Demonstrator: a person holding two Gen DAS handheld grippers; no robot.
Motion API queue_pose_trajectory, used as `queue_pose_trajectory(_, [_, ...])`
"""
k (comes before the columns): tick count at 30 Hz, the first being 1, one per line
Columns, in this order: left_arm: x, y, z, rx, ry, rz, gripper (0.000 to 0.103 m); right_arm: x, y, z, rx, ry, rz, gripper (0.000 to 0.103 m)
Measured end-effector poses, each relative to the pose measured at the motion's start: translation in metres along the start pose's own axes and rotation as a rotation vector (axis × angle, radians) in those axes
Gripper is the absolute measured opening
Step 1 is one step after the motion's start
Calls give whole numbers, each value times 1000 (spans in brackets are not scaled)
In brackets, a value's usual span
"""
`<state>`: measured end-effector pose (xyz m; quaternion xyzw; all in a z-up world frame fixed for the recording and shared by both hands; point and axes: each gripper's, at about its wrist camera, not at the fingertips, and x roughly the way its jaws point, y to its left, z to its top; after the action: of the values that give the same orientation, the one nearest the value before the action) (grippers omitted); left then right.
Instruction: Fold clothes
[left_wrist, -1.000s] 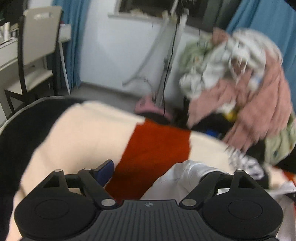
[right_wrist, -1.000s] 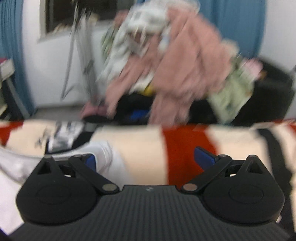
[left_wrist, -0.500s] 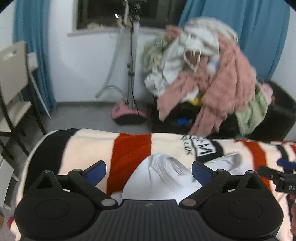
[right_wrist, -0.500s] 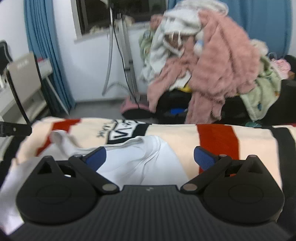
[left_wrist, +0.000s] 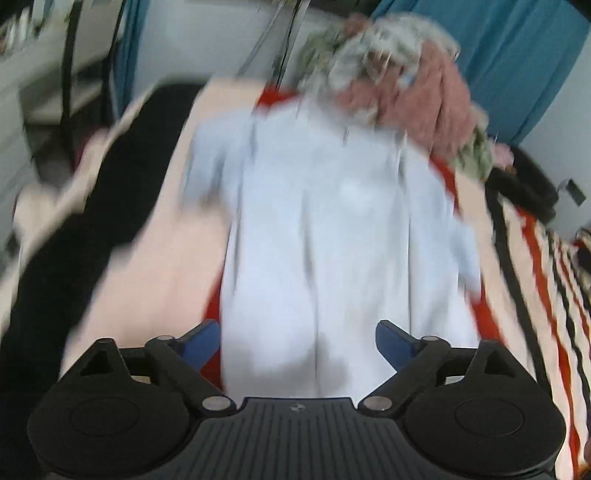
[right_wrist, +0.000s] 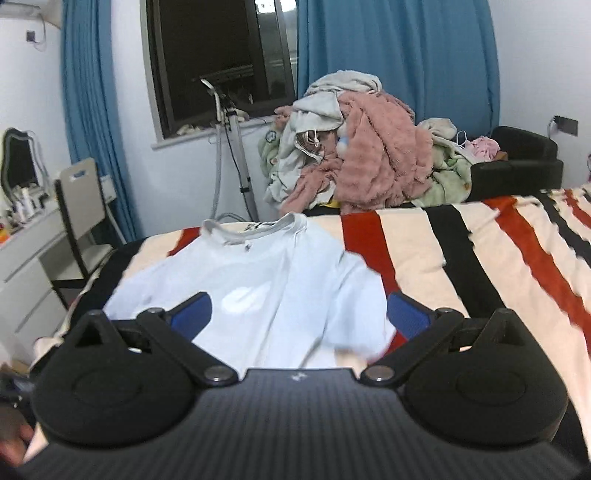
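A white T-shirt (right_wrist: 266, 291) lies spread flat on the striped blanket (right_wrist: 480, 258), collar at the far end, sleeves out to both sides. It also shows in the blurred left wrist view (left_wrist: 332, 240), running away from me. My left gripper (left_wrist: 299, 341) is open, its blue pads either side of the shirt's near hem, holding nothing. My right gripper (right_wrist: 299, 314) is open and empty above the shirt's near part.
A big heap of pink, grey and green laundry (right_wrist: 362, 162) sits on a black armchair (right_wrist: 524, 158) beyond the bed. A garment steamer pole (right_wrist: 236, 155) stands by the window. A chair (right_wrist: 77, 206) and white desk (right_wrist: 26, 258) are at left.
The shirt was bunched in a lump close to both grippers; now it lies spread out flat on the blanket. Both grippers have pulled back toward me and the left one tilted downward, moving fast.
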<state>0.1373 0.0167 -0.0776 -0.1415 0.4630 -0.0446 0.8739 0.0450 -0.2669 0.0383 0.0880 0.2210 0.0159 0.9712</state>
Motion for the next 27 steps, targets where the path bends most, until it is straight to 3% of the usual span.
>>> queue_pose_trajectory(3, [-9,14,-43,-42,65,0,82,-34,-5,-16,54,-14,38,103])
queue_pose_trajectory(7, [-16,26,-74,-96,122,-9,70,-48,-13,-35,99,-56,39,103])
queue_pose_trajectory(14, [-7,24,-98,-153,184,-83,48,-12,-32,-68,152,55,16,103])
queue_pose_trajectory(16, [-9,19,-99,-109,168,-65,35,-3,-33,-76,165,87,16,103])
queue_pose_trajectory(18, [-9,18,-98,-88,178,-62,11,3,-34,-78,174,108,19,103])
queue_pose_trajectory(23, [-36,31,-82,-11,173,-73,9,1,-31,-81,148,111,40,103])
queue_pose_trajectory(27, [-47,49,-78,14,247,63,5,-1,-24,-80,117,97,48,103])
